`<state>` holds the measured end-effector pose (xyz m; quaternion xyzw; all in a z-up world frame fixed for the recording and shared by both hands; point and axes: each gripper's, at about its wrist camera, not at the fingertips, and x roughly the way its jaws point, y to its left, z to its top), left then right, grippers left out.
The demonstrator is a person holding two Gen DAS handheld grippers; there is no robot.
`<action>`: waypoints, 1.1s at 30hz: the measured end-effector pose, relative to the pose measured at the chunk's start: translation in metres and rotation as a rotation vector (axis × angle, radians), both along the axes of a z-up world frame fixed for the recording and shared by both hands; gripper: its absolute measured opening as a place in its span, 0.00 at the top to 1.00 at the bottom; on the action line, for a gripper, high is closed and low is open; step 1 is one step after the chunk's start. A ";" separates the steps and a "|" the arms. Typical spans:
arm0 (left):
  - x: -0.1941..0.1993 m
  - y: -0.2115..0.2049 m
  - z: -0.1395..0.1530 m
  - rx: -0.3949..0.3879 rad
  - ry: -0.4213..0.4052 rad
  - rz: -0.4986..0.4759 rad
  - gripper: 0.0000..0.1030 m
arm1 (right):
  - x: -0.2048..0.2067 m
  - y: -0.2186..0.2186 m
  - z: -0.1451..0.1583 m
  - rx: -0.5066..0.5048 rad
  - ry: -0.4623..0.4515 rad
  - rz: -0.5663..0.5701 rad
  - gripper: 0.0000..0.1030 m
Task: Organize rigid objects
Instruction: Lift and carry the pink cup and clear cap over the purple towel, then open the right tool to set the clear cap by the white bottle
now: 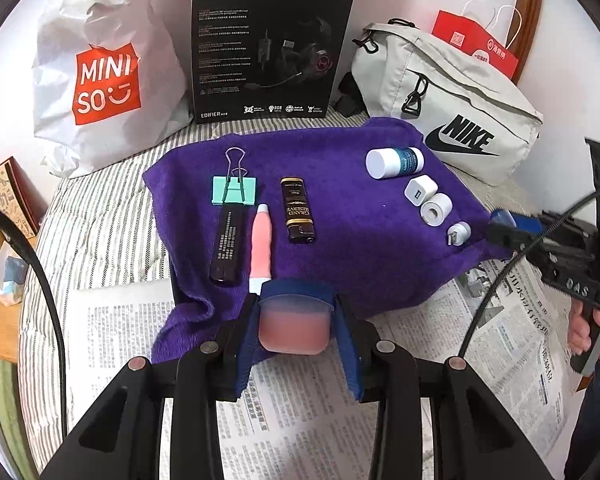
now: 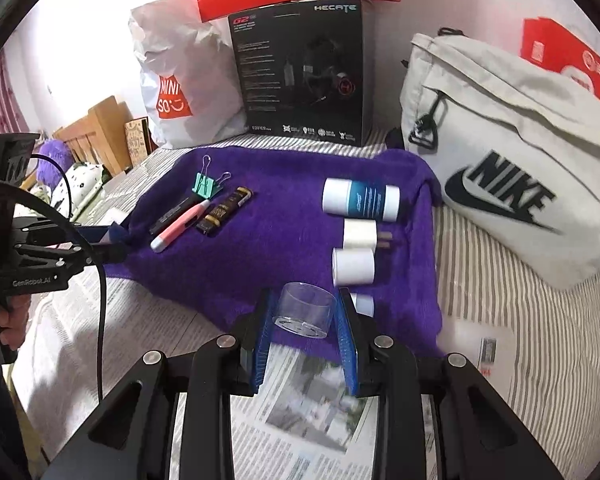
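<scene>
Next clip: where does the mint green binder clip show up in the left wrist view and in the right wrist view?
Left wrist view: the binder clip lies left of centre on the purple towel, at the far end of the black stick.
Right wrist view: the clip sits small, upper left of centre, at the towel's far left.
Shared landmark: the black headset box stands behind the towel in both views.

My left gripper [image 1: 296, 334] is showing blue pads around a pink cap [image 1: 294, 330]. I'm seeing a purple towel [image 1: 340, 200], a mint-green binder clip [image 1: 234, 191], a pink-and-white pen [image 1: 262, 244], a black-and-gold lighter [image 1: 297, 210], grey-striped bedding [image 1: 100, 220], and an orange-and-white Miniso bag [image 1: 106, 80].
</scene>
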<state>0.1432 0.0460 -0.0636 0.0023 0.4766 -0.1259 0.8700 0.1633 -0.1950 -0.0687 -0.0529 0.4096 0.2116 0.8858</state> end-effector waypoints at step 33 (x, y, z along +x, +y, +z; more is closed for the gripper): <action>0.045 0.031 -0.021 0.006 0.036 0.022 0.66 | 0.107 0.063 -0.056 -0.171 0.068 0.115 0.71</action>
